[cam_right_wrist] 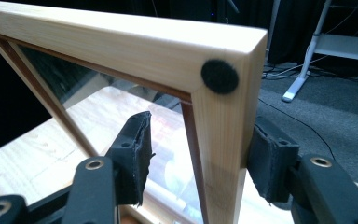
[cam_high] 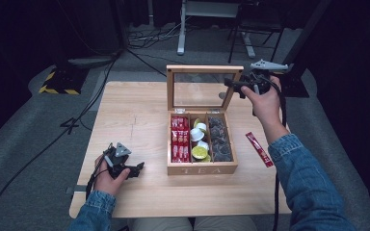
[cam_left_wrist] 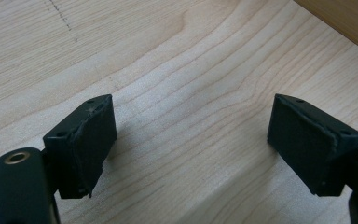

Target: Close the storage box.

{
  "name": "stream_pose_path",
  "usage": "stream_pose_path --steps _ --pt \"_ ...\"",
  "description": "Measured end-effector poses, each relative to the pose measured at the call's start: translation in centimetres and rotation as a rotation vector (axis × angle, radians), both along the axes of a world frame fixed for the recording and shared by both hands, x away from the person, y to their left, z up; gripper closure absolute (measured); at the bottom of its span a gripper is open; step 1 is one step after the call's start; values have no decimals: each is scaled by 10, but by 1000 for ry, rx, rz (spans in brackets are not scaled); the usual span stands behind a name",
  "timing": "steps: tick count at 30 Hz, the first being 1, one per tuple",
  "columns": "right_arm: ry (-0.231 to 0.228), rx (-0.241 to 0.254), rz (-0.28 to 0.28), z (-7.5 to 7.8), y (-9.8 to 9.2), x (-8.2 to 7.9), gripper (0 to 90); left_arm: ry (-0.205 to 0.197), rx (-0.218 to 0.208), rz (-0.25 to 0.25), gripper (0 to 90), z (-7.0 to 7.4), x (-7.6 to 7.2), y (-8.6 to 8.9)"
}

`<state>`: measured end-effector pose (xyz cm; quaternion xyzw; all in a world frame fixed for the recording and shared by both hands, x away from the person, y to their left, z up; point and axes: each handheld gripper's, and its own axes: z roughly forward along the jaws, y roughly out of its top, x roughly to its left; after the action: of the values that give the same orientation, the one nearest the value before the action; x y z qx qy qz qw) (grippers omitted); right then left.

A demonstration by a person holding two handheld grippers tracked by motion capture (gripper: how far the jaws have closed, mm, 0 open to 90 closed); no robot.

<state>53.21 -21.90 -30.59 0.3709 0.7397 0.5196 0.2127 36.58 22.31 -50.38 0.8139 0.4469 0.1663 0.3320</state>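
Wood of a tea box [cam_high: 201,168] is seen near the middle of a light wooden table [cam_high: 130,115], with the word TEA on its front wall. Its lid [cam_high: 203,88], a wooden frame with a clear pane, is raised upright at the back of the box. Three compartments are shown inside: red sachets [cam_high: 179,138] are packed in the left one, white and yellow-green capsules [cam_high: 200,140] are held in the middle one, and dark pods [cam_high: 219,138] are kept in the right one. A single red sachet [cam_high: 258,149] is laid on the table just to the right of the box, apart from it.

The right gripper [cam_high: 241,87] is held up at the right edge of the lid, near its top corner. In the right gripper view the side rail of the frame [cam_right_wrist: 221,135] is seen between the two black jaws, which are set at a middling width; the outer pad is laid against the rail, while a gap is left between the inner pad and the wood, so no firm clamp can be confirmed. A round black felt dot [cam_right_wrist: 219,76] is stuck on the frame's corner.

The left gripper [cam_high: 134,169] is rested low over the table at the near left, well apart from the box, with its jaws spread wide and nothing between them
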Motion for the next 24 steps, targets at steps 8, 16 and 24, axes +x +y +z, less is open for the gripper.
stream_pose_path --steps 8,16,24 --pt "25 -27 7 3 -1 -16 447 -3 -2 2 158 0 0 0" --pt "44 -53 21 4 -2 -31 433 -3 -3 2 158 0 0 0" --pt "54 -77 37 3 -3 -45 430 -2 -3 2 157 0 0 0"
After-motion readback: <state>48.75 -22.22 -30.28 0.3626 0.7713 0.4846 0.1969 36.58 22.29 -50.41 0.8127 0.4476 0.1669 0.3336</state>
